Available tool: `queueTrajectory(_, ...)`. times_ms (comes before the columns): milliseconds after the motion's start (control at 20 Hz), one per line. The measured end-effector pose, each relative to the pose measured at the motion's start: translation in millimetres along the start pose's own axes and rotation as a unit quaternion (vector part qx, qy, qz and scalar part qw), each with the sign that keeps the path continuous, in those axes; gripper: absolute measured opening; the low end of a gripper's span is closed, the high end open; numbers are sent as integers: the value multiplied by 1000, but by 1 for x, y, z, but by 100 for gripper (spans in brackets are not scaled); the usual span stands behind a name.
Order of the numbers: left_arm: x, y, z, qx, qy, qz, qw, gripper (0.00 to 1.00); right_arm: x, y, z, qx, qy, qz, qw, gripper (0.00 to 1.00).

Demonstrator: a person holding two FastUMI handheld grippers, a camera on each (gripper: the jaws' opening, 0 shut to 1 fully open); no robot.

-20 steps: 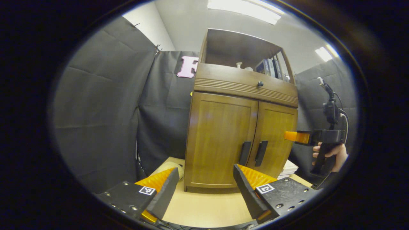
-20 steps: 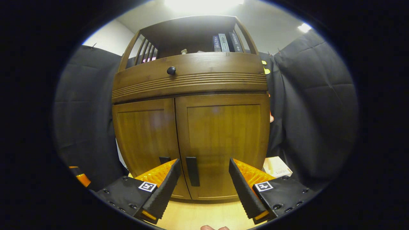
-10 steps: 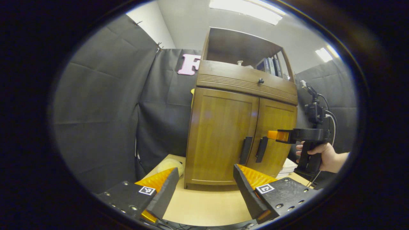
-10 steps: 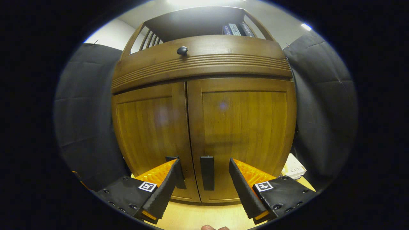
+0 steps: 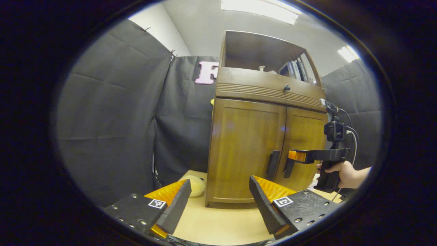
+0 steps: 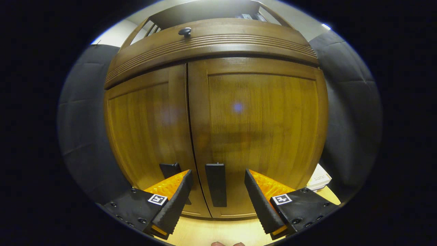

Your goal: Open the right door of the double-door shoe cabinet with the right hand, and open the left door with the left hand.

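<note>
Cabinet (image 5: 263, 136): one, warm brown wood, standing upright on a pale table (image 5: 218, 222) before black cloth walls; an open shelf on top, a ribbed drawer band below it, two doors beneath
Doors: two, both flat and closed, meeting at a thin centre seam; left door (image 6: 143, 130) narrower in the right gripper view, right door (image 6: 259, 126) facing it squarely
Handles: two, dark upright bars set low beside the seam; right handle (image 6: 216, 184) sits between the right gripper's fingers but not touched; left handle (image 6: 170, 169) partly hidden behind a finger
Knob (image 6: 184, 31): one, small, dark, round, on the drawer band
Books (image 5: 293, 69): a few upright spines at the right of the shelf, count unclear, perhaps three
Right gripper (image 6: 216, 196): fingers spread wide, grasping nothing, close up to the right door; from the left gripper view (image 5: 294, 155) its fingers reach level with the handles, a hand (image 5: 344, 169) round its grip
Left gripper (image 5: 218, 201): fingers parted, holding nothing, well back from the cabinet and low over the table
Yellow soft thing (image 5: 196, 181): one, rounded, on the table just left of the cabinet base
Paper stack (image 6: 319, 177): one, pale, on the table at the cabinet's right side
</note>
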State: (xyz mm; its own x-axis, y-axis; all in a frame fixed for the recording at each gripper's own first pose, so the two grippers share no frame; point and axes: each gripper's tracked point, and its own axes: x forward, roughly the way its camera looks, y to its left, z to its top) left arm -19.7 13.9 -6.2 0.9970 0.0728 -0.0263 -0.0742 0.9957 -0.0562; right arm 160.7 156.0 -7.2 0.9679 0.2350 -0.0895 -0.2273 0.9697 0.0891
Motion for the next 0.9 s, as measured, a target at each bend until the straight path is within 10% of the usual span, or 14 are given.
queueTrajectory(450,9,-1,-4,1,18,58,998,98,29,-1,-10,-2,15,9,1000,95)
queueTrajectory(650,12,1,4,-2,0,87,996,100,36,-4,-14,4,27,7,1000,60)
queueTrajectory(900,10,8,5,-6,-5,112,994,100,39,5,-14,3,33,20,999,44)
